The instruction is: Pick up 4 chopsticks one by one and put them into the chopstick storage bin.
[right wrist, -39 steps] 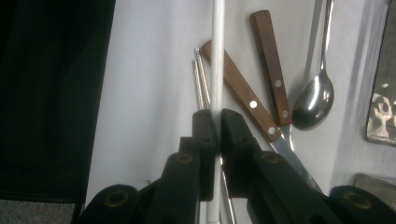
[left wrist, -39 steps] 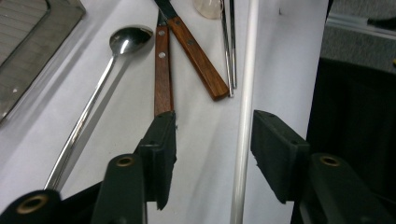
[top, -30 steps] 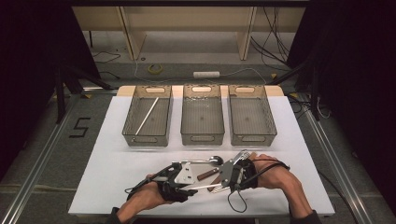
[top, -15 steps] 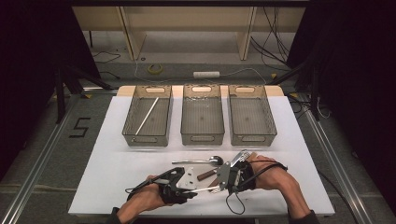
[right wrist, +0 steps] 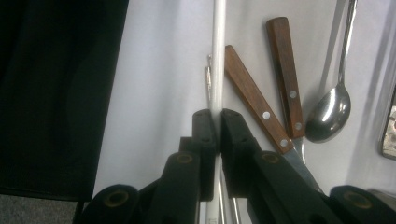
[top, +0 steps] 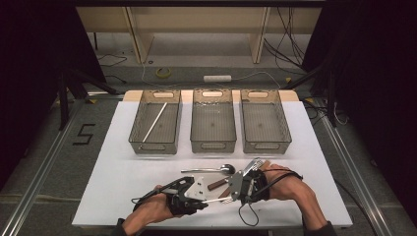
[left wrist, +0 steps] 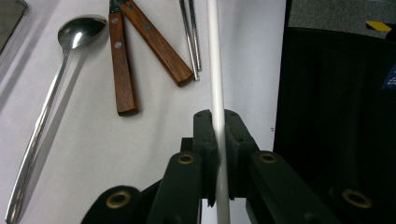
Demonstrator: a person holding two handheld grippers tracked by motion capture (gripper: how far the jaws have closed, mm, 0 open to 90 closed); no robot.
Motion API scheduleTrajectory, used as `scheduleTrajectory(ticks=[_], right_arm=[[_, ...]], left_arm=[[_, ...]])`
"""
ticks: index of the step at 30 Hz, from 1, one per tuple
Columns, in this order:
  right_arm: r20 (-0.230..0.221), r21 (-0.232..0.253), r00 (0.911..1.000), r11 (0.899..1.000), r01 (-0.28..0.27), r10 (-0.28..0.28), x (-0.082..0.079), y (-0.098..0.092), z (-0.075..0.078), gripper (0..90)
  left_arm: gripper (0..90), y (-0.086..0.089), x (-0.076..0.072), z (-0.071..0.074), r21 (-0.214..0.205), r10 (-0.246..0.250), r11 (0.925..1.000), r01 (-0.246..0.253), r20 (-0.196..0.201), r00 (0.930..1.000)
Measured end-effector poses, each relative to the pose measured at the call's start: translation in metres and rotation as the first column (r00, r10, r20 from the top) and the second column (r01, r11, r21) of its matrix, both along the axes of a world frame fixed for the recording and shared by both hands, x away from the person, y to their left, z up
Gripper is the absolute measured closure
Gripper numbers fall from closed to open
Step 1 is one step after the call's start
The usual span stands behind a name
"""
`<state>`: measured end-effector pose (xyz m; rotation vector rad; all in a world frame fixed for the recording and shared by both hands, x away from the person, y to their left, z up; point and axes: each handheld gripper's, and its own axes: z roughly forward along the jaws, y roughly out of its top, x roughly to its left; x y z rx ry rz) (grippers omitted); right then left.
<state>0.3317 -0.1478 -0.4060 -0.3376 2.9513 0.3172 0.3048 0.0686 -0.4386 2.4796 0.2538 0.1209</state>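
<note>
1. So both grippers are on the same thing: a long thin white stick (left wrist: 214, 70), probably a chopstick. It's near the front edge of the white table (top: 123, 172), spanning the gap between the two hands, with the rest of the cutlery just behind it.

2. The left gripper (left wrist: 217, 122) has just been closing, and its jaws now pinch the stick between the pads. The right gripper (right wrist: 215, 120) is clamped on the same stick from the other end, no gap showing either side of it.

3. Handling-wise I'd guess it's very light and stiff, smooth plastic or coated wood, so likely slippery. It's thin and round, so it could roll or pivot in flat pads if the squeeze is off-centre. With a hold toward each end it shouldn't droop or swing.

4. Best place to grab for a one-handed carry would be closer to the middle, I think.

5. Right beside it lie two wooden-handled knives (left wrist: 140, 46), a metal pair of chopsticks (left wrist: 190, 32) and a spoon (left wrist: 56, 79). The metal pair sits very close, hard to say from here if it touches the stick.

6. Another white stick (top: 155, 122) already lies in the left bin (top: 135, 142), so that's probably where this one goes.
</note>
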Motion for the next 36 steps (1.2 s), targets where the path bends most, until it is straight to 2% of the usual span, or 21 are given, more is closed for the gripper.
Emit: scheduleTrajectory(ticks=[8, 11, 15, 16, 18, 19, 20, 21, 22, 23, 24, 25, 26, 27, 28, 30, 31, 33, 35, 36], right_arm=[[-0.021, 0.018, 0.9997, 1.0, 0.012, -0.011, 0.001, -0.002, 0.002, 83.9], [-0.041, 0.053, 0.9981, 0.997, 0.047, -0.045, 0.003, -0.005, 0.004, 81.2], [-0.031, 0.131, 0.9931, 0.985, 0.116, -0.113, 0.007, -0.012, 0.011, 64.3], [-0.027, 0.16, 0.9894, 0.976, 0.145, -0.143, 0.008, -0.013, 0.013, 61.3], [-0.041, 0.214, 0.9852, 0.962, 0.171, -0.166, 0.01, -0.016, 0.016, 52.6], [-0.034, 0.244, 0.9806, 0.95, 0.195, -0.193, 0.01, -0.018, 0.018, 48.7], [-0.038, 0.281, 0.9726, 0.932, 0.231, -0.229, 0.011, -0.02, 0.02, 47.2], [-0.044, 0.3, 0.9714, 0.924, 0.236, -0.233, 0.012, -0.021, 0.021, 44.6], [-0.034, 0.323, 0.9694, 0.915, 0.241, -0.243, 0.011, -0.023, 0.022, 42.3], [-0.028, 0.353, 0.9636, 0.899, 0.258, -0.266, 0.011, -0.027, 0.025, 41.1], [-0.036, 0.377, 0.9611, 0.887, 0.267, -0.274, 0.012, -0.029, 0.026, 40.3], [-0.047, 0.418, 0.9533, 0.861, 0.29, -0.298, 0.012, -0.034, 0.028, 39.7], [-0.056, 0.449, 0.9479, 0.84, 0.305, -0.314, 0.012, -0.038, 0.03, 39.4], [-0.065, 0.469, 0.9434, 0.825, 0.317, -0.325, 0.012, -0.04, 0.03, 39.0], [-0.074, 0.498, 0.9368, 0.801, 0.332, -0.342, 0.012, -0.044, 0.031, 38.0], [-0.093, 0.537, 0.9213, 0.76, 0.366, -0.378, 0.012, -0.05, 0.031, 37.0], [-0.096, 0.552, 0.916, 0.745, 0.374, -0.39, 0.011, -0.052, 0.031, 36.9], [-0.113, 0.588, 0.8941, 0.696, 0.412, -0.433, 0.009, -0.057, 0.027, 36.5], [-0.128, 0.615, 0.8777, 0.657, 0.435, -0.462, 0.007, -0.062, 0.023, 36.1], [-0.137, 0.622, 0.8711, 0.644, 0.446, -0.472, 0.006, -0.064, 0.022, 35.4]], left_arm=[[85.3, 0.002, -0.001, 0.002, -0.015, -0.004, 0.9999, 0.004, 0.007, 1.0], [85.4, 0.004, 0.0, 0.003, -0.026, 0.003, 0.9997, -0.003, 0.006, 1.0], [85.4, 0.008, 0.002, 0.005, -0.031, 0.029, 0.9991, -0.029, 0.005, 0.9996], [85.4, 0.009, 0.003, 0.005, -0.033, 0.04, 0.9986, -0.04, 0.005, 0.9992], [85.4, 0.013, 0.006, 0.006, -0.041, 0.066, 0.997, -0.065, 0.004, 0.9978], [85.4, 0.016, 0.007, 0.007, -0.05, 0.085, 0.9952, -0.084, 0.005, 0.9964], [85.4, 0.017, 0.009, 0.008, -0.055, 0.096, 0.9939, -0.096, 0.004, 0.9953], [85.4, 0.02, 0.01, 0.008, -0.064, 0.115, 0.9914, -0.114, 0.001, 0.9934], [85.3, 0.024, 0.012, 0.009, -0.079, 0.145, 0.9864, -0.144, 0.006, 0.9894], [85.4, 0.026, 0.014, 0.01, -0.087, 0.161, 0.9834, -0.16, 0.009, 0.9869], [85.4, 0.03, 0.016, 0.012, -0.096, 0.192, 0.9772, -0.19, 0.013, 0.9814], [85.4, 0.032, 0.017, 0.012, -0.105, 0.217, 0.9711, -0.214, 0.016, 0.976], [85.3, 0.034, 0.019, 0.013, -0.113, 0.232, 0.9669, -0.229, 0.014, 0.9726], [85.4, 0.037, 0.021, 0.014, -0.13, 0.259, 0.9579, -0.256, 0.012, 0.9657], [85.4, 0.04, 0.022, 0.016, -0.141, 0.281, 0.9504, -0.277, 0.008, 0.9598], [85.3, 0.044, 0.024, 0.017, -0.157, 0.315, 0.9378, -0.309, 0.011, 0.9491], [85.4, 0.047, 0.026, 0.018, -0.165, 0.334, 0.9303, -0.327, 0.012, 0.9426], [85.4, 0.052, 0.029, 0.02, -0.18, 0.367, 0.916, -0.358, 0.015, 0.9302], [85.3, 0.057, 0.031, 0.021, -0.188, 0.387, 0.9065, -0.378, 0.012, 0.922], [85.4, 0.06, 0.033, 0.022, -0.196, 0.404, 0.8977, -0.394, 0.009, 0.9147]])
